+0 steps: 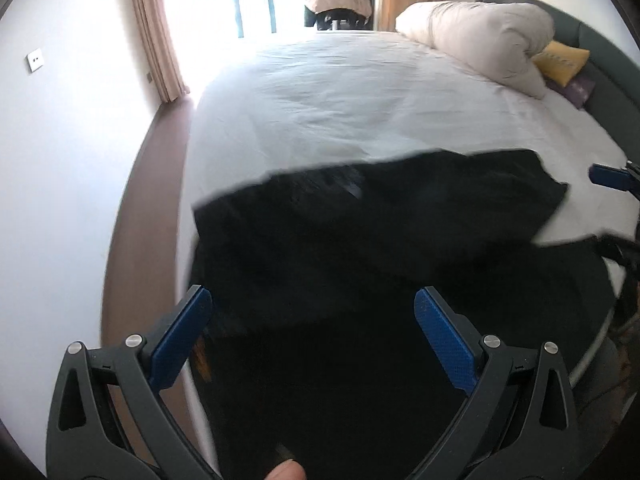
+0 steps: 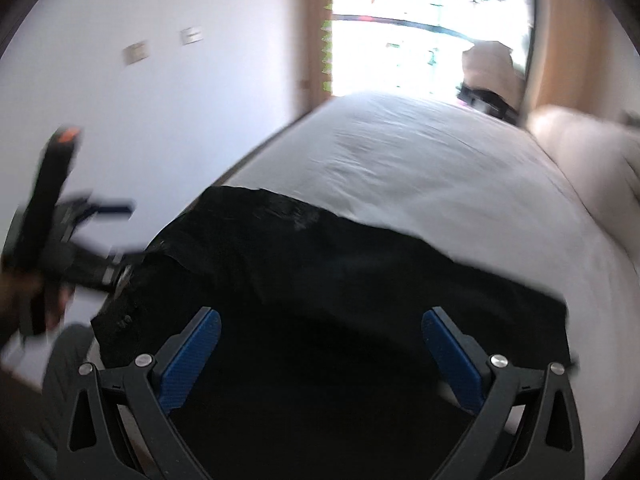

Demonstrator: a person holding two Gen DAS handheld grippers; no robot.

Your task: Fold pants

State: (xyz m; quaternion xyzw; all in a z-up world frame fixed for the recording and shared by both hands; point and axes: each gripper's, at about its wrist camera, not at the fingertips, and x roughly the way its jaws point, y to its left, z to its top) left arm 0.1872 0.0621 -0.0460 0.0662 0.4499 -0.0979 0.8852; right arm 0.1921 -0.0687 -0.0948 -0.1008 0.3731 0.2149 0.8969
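Black pants (image 1: 360,232) lie folded across the near edge of the white bed (image 1: 340,92). They also show in the right wrist view (image 2: 340,288). My left gripper (image 1: 312,300) is open and empty above the near part of the pants. My right gripper (image 2: 320,320) is open and empty above the pants too. The right gripper's blue finger (image 1: 612,176) shows at the right edge of the left wrist view. The left gripper (image 2: 100,220) shows blurred at the left of the right wrist view.
A rolled white duvet (image 1: 480,28) and a yellow pillow (image 1: 562,60) lie at the bed's far right. A white wall (image 1: 60,140) and a strip of wood floor (image 1: 160,160) run along the left. A bright window with curtains (image 1: 156,28) is beyond the bed.
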